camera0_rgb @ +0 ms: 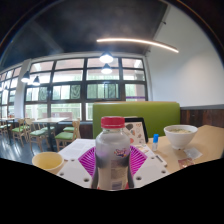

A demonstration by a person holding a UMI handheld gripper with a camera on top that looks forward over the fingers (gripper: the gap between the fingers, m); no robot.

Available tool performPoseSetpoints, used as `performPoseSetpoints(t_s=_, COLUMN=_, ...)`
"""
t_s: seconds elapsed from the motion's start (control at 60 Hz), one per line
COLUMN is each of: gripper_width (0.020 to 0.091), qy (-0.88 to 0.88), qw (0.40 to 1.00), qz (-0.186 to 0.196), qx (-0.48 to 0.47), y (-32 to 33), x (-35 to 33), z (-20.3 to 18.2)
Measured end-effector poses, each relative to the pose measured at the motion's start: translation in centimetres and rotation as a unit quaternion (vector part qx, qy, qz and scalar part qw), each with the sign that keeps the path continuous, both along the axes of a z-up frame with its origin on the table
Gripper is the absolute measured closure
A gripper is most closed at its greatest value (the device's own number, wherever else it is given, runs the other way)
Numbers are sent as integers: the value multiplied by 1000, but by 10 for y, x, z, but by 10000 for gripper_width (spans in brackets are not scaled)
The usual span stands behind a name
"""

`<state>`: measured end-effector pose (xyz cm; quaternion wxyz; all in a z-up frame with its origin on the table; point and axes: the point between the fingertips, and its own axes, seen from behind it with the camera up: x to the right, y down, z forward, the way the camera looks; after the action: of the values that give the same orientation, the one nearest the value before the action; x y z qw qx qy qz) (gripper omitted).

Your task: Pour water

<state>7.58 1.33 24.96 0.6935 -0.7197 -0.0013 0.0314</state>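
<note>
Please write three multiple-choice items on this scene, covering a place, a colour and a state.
1. Where is the water bottle?
A. between the jaws
B. behind the white bowl
C. on the bench

2. What colour is the bottle's cap?
A. blue
B. red
C. green

3. How does the bottle stand?
A. lying flat
B. upside down
C. upright

Key: 1 A, since the gripper's pink pads flank the bottle; 2 B, since the cap is red; 3 C, since the cap is uppermost. The white bowl sits apart, on the table.
</note>
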Motion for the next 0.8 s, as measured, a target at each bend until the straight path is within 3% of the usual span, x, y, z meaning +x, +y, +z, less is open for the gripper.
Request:
performPoseSetpoints(t_s=0.167, gripper_width=666, qy=6, qw=1000, qz=-1, qx=-3, y=0, x=13, z=6)
performPoseSetpoints(t_s=0.267, gripper_width=582, qy=4, qw=1000, qz=0, qx=-1, y=1, x=11, z=6)
performPoseSetpoints(t_s=0.3, gripper_width=527, qy=-1, qw=1000, qz=-8, qx=-7, y=3, x=10, z=-1)
performPoseSetpoints(t_s=0.367, gripper_width=300, qy=-18, qw=1000, qz=-17, qx=-17, y=-2, x=16, z=-5)
performPoseSetpoints(t_s=0.4, gripper_width=259, qy=-23, qw=1000, qz=-19, qx=-11, y=-36, x=28, z=5)
performPoseSetpoints(t_s=0.567, gripper_width=275, qy=-51, qw=998, qz=-23, qx=24, y=-47, x=33, z=23)
performPoseSetpoints(t_s=0.8, gripper_width=270, qy=-16, qw=999, qz=-36, qx=38, y=-145, x=22, z=54)
